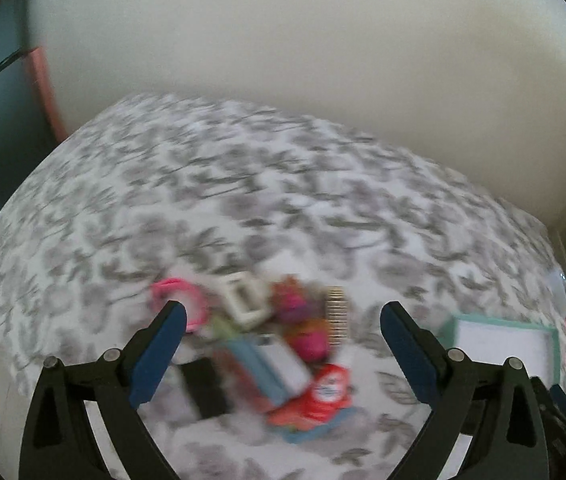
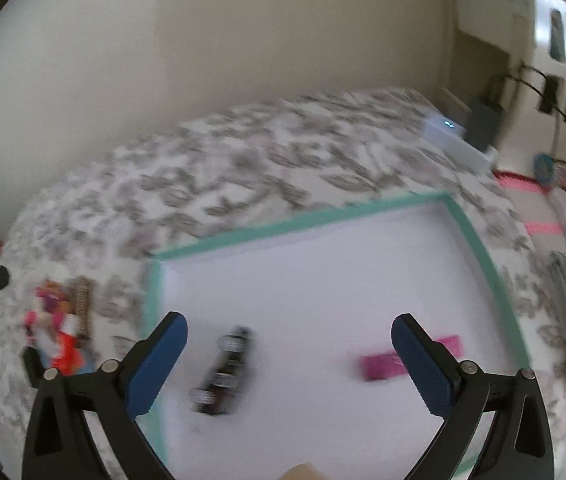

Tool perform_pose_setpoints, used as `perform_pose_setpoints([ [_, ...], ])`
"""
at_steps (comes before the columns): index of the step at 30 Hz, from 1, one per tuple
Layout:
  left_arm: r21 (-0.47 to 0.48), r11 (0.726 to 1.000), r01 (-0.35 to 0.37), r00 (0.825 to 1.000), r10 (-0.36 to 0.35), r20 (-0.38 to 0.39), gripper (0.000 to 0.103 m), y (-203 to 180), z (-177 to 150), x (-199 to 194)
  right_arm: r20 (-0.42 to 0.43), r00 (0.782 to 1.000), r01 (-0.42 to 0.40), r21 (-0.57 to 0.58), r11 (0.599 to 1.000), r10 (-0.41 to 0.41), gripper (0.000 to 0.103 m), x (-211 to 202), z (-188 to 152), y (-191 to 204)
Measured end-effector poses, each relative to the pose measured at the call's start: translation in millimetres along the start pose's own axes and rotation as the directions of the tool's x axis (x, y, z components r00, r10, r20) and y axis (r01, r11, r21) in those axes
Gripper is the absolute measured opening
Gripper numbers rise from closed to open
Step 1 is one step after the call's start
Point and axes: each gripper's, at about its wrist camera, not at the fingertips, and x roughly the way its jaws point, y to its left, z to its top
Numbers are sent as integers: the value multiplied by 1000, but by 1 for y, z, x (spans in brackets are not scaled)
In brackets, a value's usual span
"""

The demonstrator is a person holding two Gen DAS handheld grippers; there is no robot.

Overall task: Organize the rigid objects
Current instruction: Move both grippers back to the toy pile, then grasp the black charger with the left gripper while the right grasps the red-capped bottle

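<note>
Low in the frame, the left gripper [image 1: 283,316] hangs released above a blurred heap of colourful small toys [image 1: 279,356]. The right gripper [image 2: 289,328], also spread and empty, hovers over the teal-rimmed white tray [image 2: 299,216], where a dark toy car [image 2: 225,372] and flat magenta block [image 2: 379,366] already lie, apparently sorted. Farther up spreads the leaf-patterned grey-white bed cover [image 2: 243,160].

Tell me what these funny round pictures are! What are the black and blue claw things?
Those are tongs a person holds, one in each hand, each with a small camera that bends the picture round. The left tongs are open and empty over a blurry pile of toys on a leafy grey-and-white cloth. The right tongs are also open and empty, above a white tray with a green rim. In it lie a dark toy car and a pink block.
</note>
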Motion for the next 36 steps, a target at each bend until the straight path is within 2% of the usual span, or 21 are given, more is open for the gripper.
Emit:
perform_pose_setpoints([
  [2,-25,999,-28,999,27,-43,98,19,2,3,13,998,-67,-18,998,67,103,-4,0,19],
  [7,-101,994,-29,989,15,-144,98,55,-2,20,26,987,-155,-148,977,160,103,-10,-6,78],
  [9,-126,992,-24,987,4,-162,98,65,-3,25,7,983,-175,-217,960,181,103,-7,-11,103],
  [12,-132,990,-52,981,26,-193,98,73,-11,29,-35,978,-208,-290,934,207,103,5,-22,134],
  [19,-158,986,-44,959,-2,-283,97,82,-25,53,-133,969,-240,-318,917,208,103,46,-44,170],
  [21,-168,985,-42,954,-10,-299,93,85,-28,57,-155,967,-245,-322,915,204,98,52,-48,176],
  [23,-180,983,-28,951,-29,-308,82,86,-29,61,-162,965,-249,-318,915,206,93,56,-48,181],
  [26,-196,981,-3,940,-64,-335,75,86,-33,67,-177,963,-251,-315,915,204,83,63,-48,187],
  [29,-198,980,24,934,-93,-344,62,84,-35,69,-191,959,-261,-310,914,208,73,69,-49,193],
  [31,-190,981,35,930,-102,-354,55,81,-37,72,-205,958,-260,-311,914,203,57,73,-51,196],
  [36,-179,982,65,912,-131,-389,43,73,-44,83,-219,946,-297,-280,913,241,35,74,-50,200],
])
